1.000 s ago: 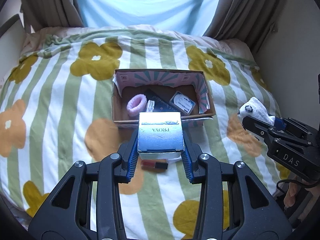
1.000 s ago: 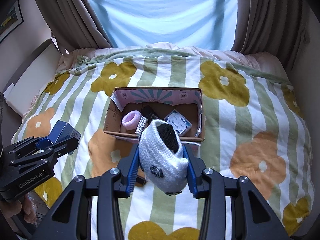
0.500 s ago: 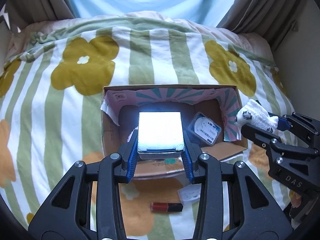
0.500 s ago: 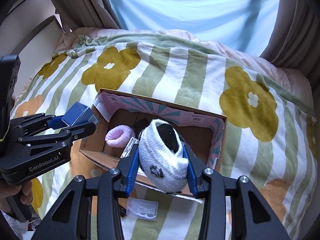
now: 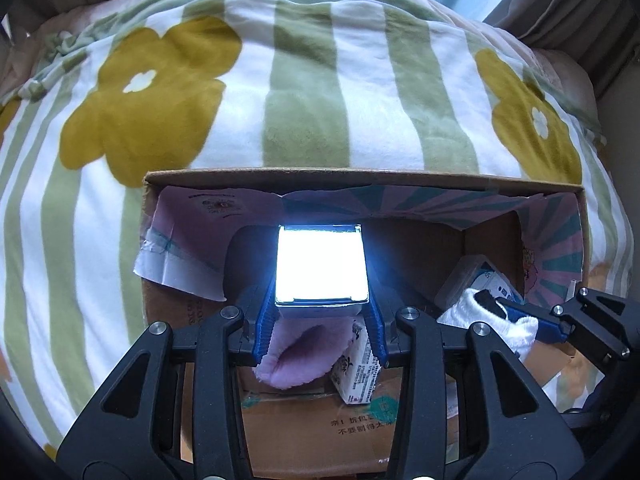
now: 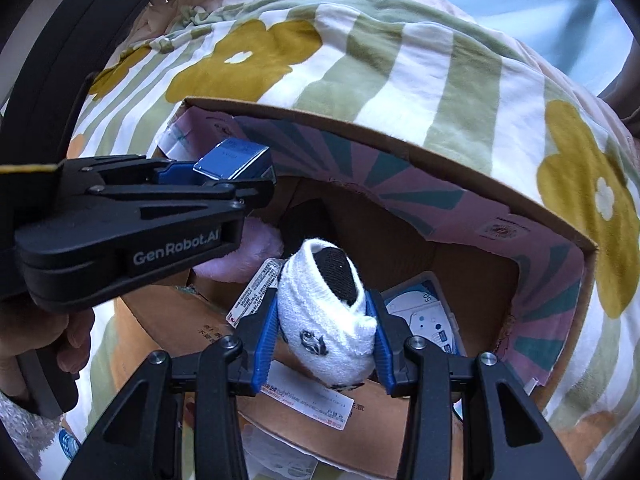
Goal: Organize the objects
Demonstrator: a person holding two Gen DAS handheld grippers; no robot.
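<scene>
My left gripper (image 5: pixel 320 312) is shut on a small blue box (image 5: pixel 321 267) with a glaring top, held over the left half of an open cardboard box (image 5: pixel 360 178). The blue box also shows in the right wrist view (image 6: pixel 234 164). My right gripper (image 6: pixel 326 340) is shut on a rolled white sock (image 6: pixel 326 312) with a black inside, held over the cardboard box (image 6: pixel 400 144) near its front edge. The sock also shows in the left wrist view (image 5: pixel 480 312). A pink fluffy scrunchie (image 5: pixel 304 354) lies in the box below the blue box.
In the cardboard box lie a small white printed carton (image 5: pixel 358 372) and a clear case with a blue-white label (image 6: pixel 424 312). The box stands on a striped, flowered blanket (image 5: pixel 300 80). Curtains and a window are behind the bed.
Both grippers have moved forward and down over the cardboard box, each still holding its object. The box now fills both views.
</scene>
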